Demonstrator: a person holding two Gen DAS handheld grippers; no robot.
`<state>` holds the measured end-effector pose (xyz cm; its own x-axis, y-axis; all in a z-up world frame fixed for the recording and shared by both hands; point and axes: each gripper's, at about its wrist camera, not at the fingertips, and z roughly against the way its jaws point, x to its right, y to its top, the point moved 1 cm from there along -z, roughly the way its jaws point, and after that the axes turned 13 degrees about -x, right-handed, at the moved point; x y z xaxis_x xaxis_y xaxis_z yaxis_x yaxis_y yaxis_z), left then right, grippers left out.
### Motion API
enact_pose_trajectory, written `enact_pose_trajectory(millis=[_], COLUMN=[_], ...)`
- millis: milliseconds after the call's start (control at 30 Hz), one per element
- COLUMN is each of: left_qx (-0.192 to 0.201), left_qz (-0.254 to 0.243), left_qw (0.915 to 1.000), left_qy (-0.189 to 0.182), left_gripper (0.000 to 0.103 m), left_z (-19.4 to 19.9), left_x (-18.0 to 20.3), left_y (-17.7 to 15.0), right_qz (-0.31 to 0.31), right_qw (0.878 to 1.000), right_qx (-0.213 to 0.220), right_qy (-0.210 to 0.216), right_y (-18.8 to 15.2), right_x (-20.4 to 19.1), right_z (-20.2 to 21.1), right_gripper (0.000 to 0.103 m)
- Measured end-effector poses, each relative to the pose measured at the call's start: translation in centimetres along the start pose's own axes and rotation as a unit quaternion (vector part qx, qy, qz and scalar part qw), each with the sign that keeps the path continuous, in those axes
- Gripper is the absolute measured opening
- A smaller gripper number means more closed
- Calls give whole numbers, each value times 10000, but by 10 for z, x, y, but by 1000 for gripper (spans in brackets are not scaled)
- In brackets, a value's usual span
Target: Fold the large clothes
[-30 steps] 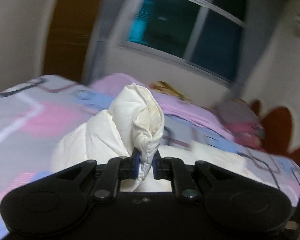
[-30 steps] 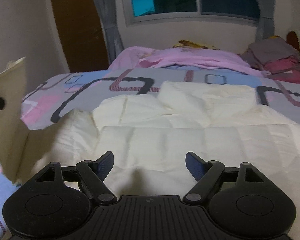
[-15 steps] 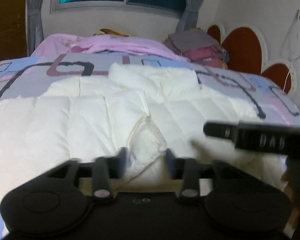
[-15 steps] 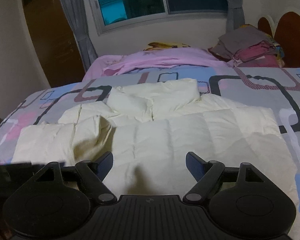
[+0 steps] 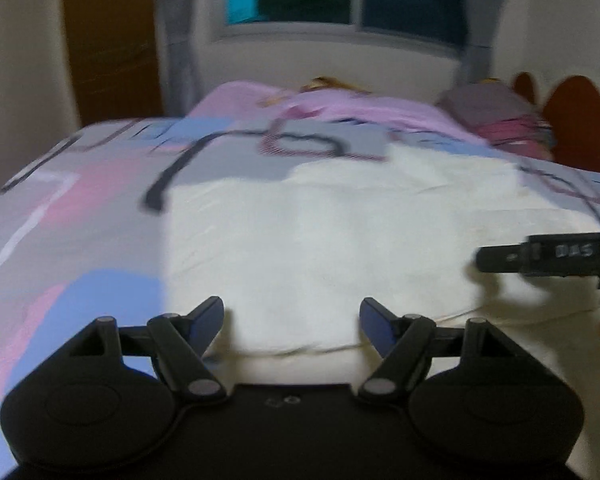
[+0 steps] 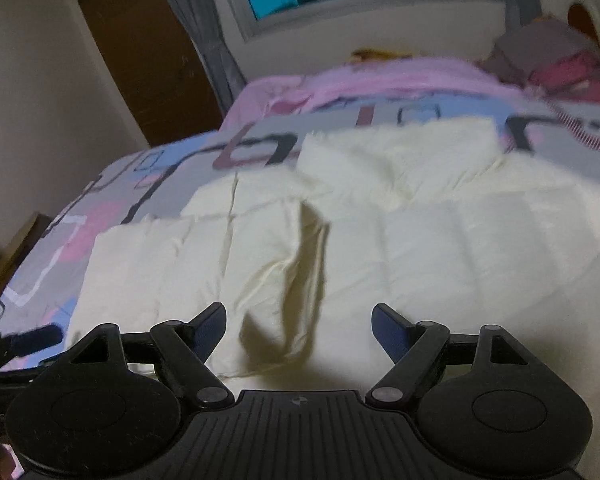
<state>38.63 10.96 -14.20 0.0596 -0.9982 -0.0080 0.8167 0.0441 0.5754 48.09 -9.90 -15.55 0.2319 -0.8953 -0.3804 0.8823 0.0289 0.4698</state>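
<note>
Between folds: both the left gripper (image 5: 291, 316) and right gripper (image 6: 299, 322) hover with jaws apart, empty, over the jacket (image 6: 380, 240); next likely grasp its 6 o'clock hem.

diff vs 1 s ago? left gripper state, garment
Left gripper let go of the cream padded garment: its pinched, raised part was laid onto the rest and the jaws opened. Right gripper stayed open and empty; the garment remains on the patterned bedspread.
</note>
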Motion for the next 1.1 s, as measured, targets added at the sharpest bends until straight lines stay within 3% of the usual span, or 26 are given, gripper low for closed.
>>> enact_pose_trajectory(millis=[100, 133, 167, 233, 300, 333, 633, 900, 1100], left_qx=[-36, -49, -76, -191, -269, -260, -164, -5, -107], left_qz=[294, 388, 461, 546, 582, 572, 509, 349, 296], left_qw=[9993, 9988, 9983, 9977, 9973, 9973, 9979, 9993, 9995], left_qy=[223, 294, 337, 355, 369, 380, 376, 102, 26], left_gripper=[73, 73, 73, 73, 71, 72, 69, 30, 26], left_z=[0, 0, -1, -5, -11, -13, -30, -39, -43], left_x=[-22, -28, -32, -39, -42, -42, -33, -17, -12], left_y=[-10, -15, -18, -25, -27, -28, -19, -7, -7], right_qz=[-38, -9, -35, -167, -168, -164, 385, -191, -398], right_qw=[9999, 9999, 9996, 9994, 9994, 9996, 9936, 9865, 9791], right_qx=[-76, -137, -241, -270, -237, -155, 972, 1068, 942], right_qy=[53, 89, 115, 147, 177, 185, -425, -1228, -1759], right_y=[-2, -2, -1, -1, 1, 2, 18, 3, -8], right_x=[-7, -9, -11, -10, -12, -14, -15, 55, 99], right_z=[-10, -14, -18, -23, -22, -18, 63, 94, 95], right_gripper=[78, 52, 33, 31, 16, 14, 12, 12, 12])
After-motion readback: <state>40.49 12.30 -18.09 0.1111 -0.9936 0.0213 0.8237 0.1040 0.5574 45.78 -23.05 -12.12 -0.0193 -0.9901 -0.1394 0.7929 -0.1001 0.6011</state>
